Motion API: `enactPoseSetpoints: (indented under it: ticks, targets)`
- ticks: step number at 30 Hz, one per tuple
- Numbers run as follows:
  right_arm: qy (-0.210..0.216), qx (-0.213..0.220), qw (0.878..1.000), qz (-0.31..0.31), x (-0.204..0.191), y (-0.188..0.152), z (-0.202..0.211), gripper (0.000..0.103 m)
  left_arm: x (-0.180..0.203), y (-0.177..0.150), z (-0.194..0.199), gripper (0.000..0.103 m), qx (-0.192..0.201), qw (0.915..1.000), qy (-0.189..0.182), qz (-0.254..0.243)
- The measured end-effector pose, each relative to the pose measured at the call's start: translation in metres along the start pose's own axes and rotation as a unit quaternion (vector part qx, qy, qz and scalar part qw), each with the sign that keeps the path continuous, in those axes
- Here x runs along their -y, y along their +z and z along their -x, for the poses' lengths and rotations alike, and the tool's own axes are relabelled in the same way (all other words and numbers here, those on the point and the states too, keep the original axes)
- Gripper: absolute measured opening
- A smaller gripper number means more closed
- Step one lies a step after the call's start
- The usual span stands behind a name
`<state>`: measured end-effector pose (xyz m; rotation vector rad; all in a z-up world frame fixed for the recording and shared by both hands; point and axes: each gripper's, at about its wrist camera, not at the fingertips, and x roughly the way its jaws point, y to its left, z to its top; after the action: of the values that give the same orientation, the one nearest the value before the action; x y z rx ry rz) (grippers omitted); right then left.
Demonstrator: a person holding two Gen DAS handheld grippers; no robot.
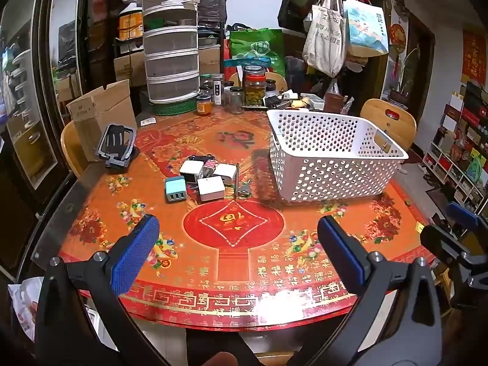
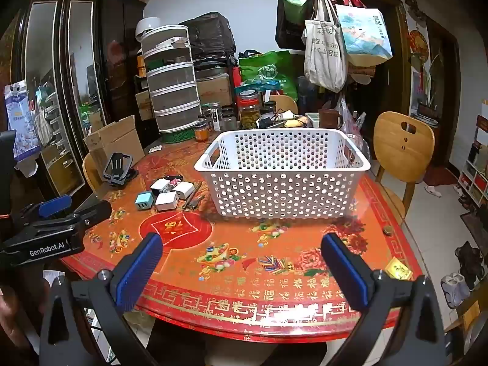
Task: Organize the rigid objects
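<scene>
Both grippers are hovering above the near edge of the red patterned tabletop (image 1: 238,277), each with its blue pads spread wide and nothing between them: the left gripper (image 1: 238,238) is facing the middle of the tabletop, and the right gripper (image 2: 242,253) is facing the white perforated basket (image 2: 283,180). The basket is sitting upright on the right part of the tabletop (its inside looks bare). Just left of it, a cluster of chargers is lying together: a teal USB charger (image 1: 175,188) nearest the left, white charger cubes (image 1: 211,188) beside it, and a bunch of keys (image 1: 242,187) between the cubes and the basket. A black phone stand (image 1: 117,148) is standing farther left, near a cardboard box (image 1: 100,113).
</scene>
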<state>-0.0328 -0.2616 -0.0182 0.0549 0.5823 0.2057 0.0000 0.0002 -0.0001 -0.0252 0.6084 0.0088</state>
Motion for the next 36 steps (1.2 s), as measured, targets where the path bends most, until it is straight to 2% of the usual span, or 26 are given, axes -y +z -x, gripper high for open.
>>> enactPoseSetpoints:
  ticks: [36]
  targets:
    - [0.000,0.005,1.000,0.002,-0.0006,-0.0004,0.0003,0.103,0.0003,0.0015,0.0011,0.102,-0.001,1.0000,0.004,0.002]
